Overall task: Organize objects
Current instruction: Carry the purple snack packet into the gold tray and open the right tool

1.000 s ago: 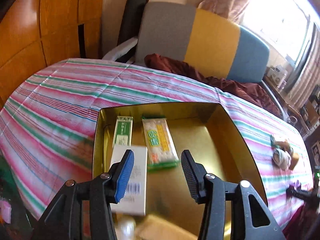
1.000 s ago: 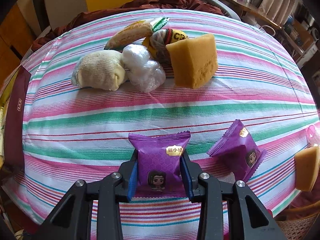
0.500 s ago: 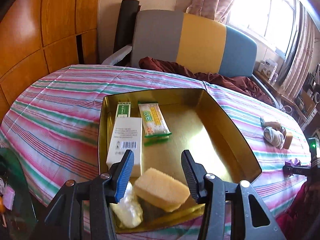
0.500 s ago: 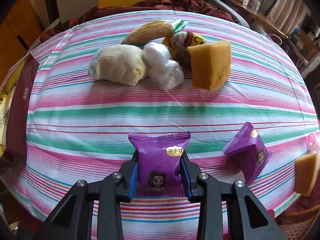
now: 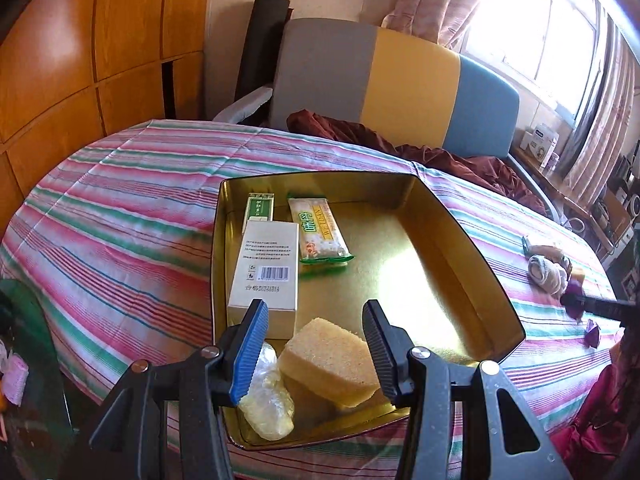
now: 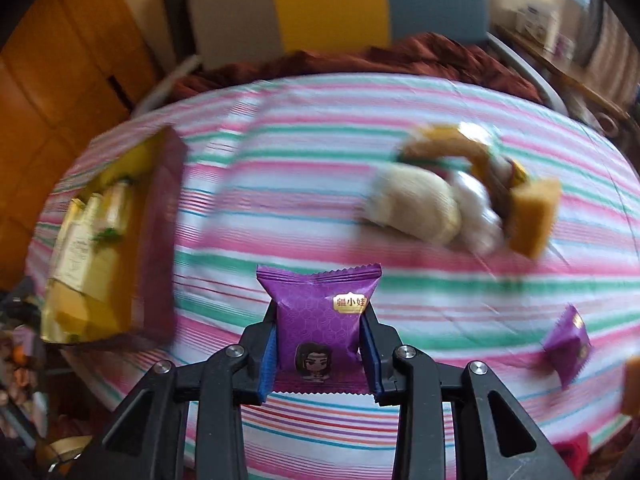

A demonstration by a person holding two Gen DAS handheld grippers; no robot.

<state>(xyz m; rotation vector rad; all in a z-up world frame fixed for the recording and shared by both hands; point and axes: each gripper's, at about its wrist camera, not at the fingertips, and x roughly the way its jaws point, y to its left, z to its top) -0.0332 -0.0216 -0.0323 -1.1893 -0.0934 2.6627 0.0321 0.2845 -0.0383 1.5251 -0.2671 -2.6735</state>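
Carrying a purple snack packet (image 6: 320, 320), the right gripper (image 6: 318, 354) has its fingers clamped on the packet's two sides, and the packet hangs clear above the striped tablecloth (image 6: 360, 280). The step in hand looks like moving it to the gold tin (image 5: 460, 240) at the left of the right wrist view, where that tin (image 6: 100, 240) shows only as a blur.

To do this well, keep the squeeze steady, since the wrapper is slippery and puffy and could slide out. Bring it over the tin's near wall with room to spare, aim for the bare right half of the floor, lower it, then let go.

The left gripper (image 5: 314, 344) hovers over the tin's near end with its fingers apart and nothing between them; below them lie a yellow sponge (image 5: 332, 360) and a clear plastic wad (image 5: 268, 400). Further in are a white box (image 5: 266, 268), a small green box (image 5: 259, 212) and a cracker packet (image 5: 320, 232).

Left on the cloth are a second purple packet (image 6: 566, 344) at the right and a far pile with a rolled sock (image 6: 416, 204) and another sponge (image 6: 534, 216).

The room has wooden panels (image 5: 80, 60) on the left, a grey, yellow and blue sofa back (image 5: 400, 80) beyond, and a bright curtained window (image 5: 540, 20)
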